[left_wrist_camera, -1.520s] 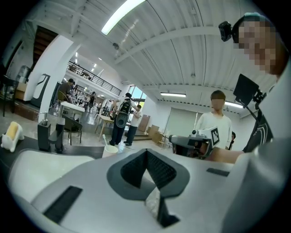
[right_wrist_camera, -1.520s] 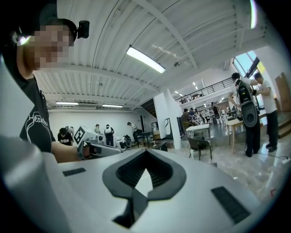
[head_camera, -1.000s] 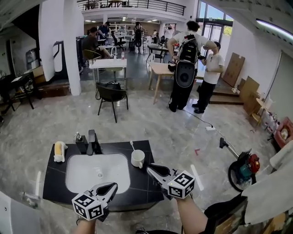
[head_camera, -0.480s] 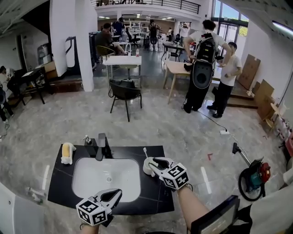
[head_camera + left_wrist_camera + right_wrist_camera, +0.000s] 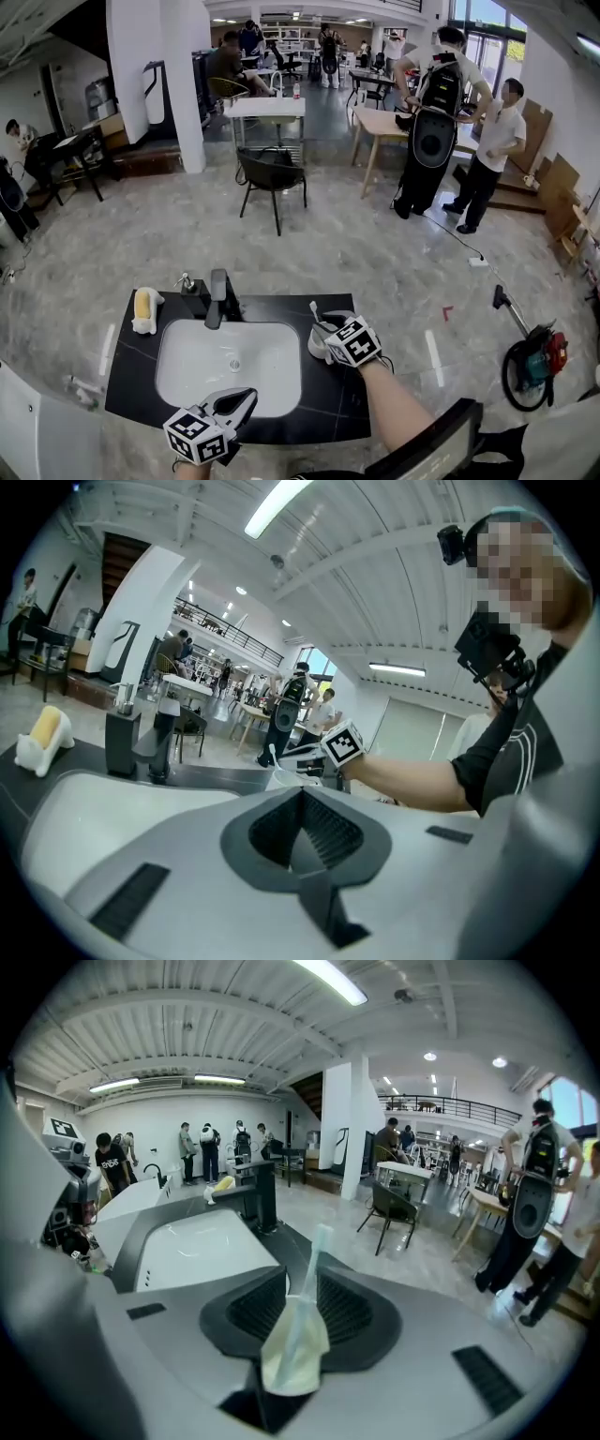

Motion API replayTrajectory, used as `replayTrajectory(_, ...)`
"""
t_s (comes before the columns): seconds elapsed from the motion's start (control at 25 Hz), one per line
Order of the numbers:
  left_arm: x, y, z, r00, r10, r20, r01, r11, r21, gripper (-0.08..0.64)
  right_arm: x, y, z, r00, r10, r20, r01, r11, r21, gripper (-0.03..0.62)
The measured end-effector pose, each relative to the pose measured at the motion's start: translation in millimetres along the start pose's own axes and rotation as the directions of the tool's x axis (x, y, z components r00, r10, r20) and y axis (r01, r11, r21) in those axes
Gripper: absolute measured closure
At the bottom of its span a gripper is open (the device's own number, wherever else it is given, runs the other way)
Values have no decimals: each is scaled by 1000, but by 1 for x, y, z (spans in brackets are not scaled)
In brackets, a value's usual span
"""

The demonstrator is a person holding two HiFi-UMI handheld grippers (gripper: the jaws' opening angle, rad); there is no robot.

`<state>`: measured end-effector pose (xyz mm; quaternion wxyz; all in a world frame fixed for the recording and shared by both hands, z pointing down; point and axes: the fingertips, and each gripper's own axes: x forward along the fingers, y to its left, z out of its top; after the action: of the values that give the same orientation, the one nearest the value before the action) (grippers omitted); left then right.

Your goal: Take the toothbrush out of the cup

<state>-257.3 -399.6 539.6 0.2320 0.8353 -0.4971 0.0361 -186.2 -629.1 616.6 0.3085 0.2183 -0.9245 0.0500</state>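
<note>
My right tongs (image 5: 327,330) are opening around the cup (image 5: 321,341) at the counter's (image 5: 323,405) right side. The pale cup sits between the pads, and I see no squeeze on it. The toothbrush (image 5: 314,310) stands upright in the cup, its handle rising between the pads. My left tongs (image 5: 248,397) are pressed together on nothing, at the counter's front edge, just below the white basin (image 5: 178,375). The faucet (image 5: 217,296) stands behind the basin, well apart from the cup. A yellow sponge (image 5: 142,305) sits at the far left corner.
</note>
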Motion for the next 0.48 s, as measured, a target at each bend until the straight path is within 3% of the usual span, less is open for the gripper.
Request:
replayTrajectory(0.4, -2, 9, -6, 999, 34, -9, -34, 999, -20, 558, 21, -2, -13, 997, 18, -75, -18, 1000, 10, 489)
replayTrajectory(0.48, -3, 11, -7, 999, 39, -10, -39, 999, -22, 558, 21, -2, -13, 997, 9, -78, -9, 1000, -5, 526)
